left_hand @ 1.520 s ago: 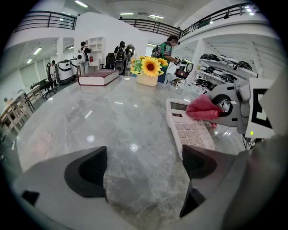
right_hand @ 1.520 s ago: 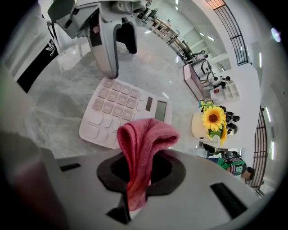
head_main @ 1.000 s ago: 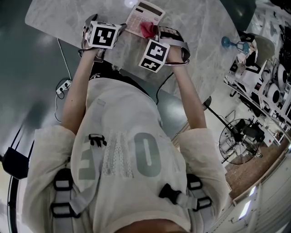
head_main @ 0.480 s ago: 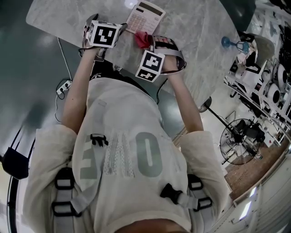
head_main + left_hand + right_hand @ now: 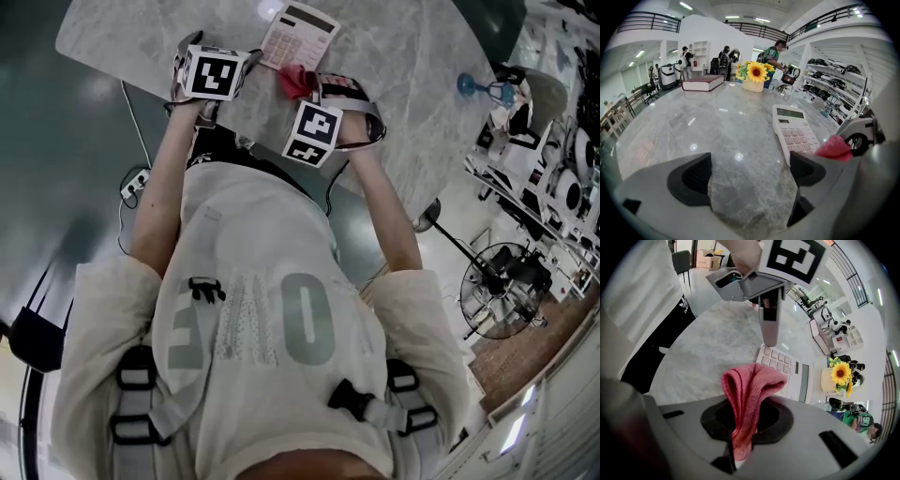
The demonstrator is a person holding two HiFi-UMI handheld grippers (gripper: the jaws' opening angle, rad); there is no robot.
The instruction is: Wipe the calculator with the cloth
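Note:
A white calculator (image 5: 298, 36) lies flat on the grey marble table (image 5: 403, 56), keys up; it also shows in the left gripper view (image 5: 794, 133) and the right gripper view (image 5: 787, 369). My right gripper (image 5: 311, 82) is shut on a folded red cloth (image 5: 747, 394), which sticks out beyond the jaws. The cloth (image 5: 294, 81) hangs just off the calculator's near edge; whether it touches the table is unclear. My left gripper (image 5: 750, 173) stands open over bare marble, left of the calculator, with nothing between its fingers. Its marker cube (image 5: 211, 73) sits beside the right gripper.
At the table's far side stand a dark red book (image 5: 703, 83) and a white pot of sunflowers (image 5: 753, 75). A small blue object (image 5: 466, 86) sits near the table's right edge. People and shelving fill the background, and a fan (image 5: 497, 300) stands on the floor.
My right gripper has drawn the cloth back off the calculator toward the person, then stayed almost still. The left gripper has not moved.

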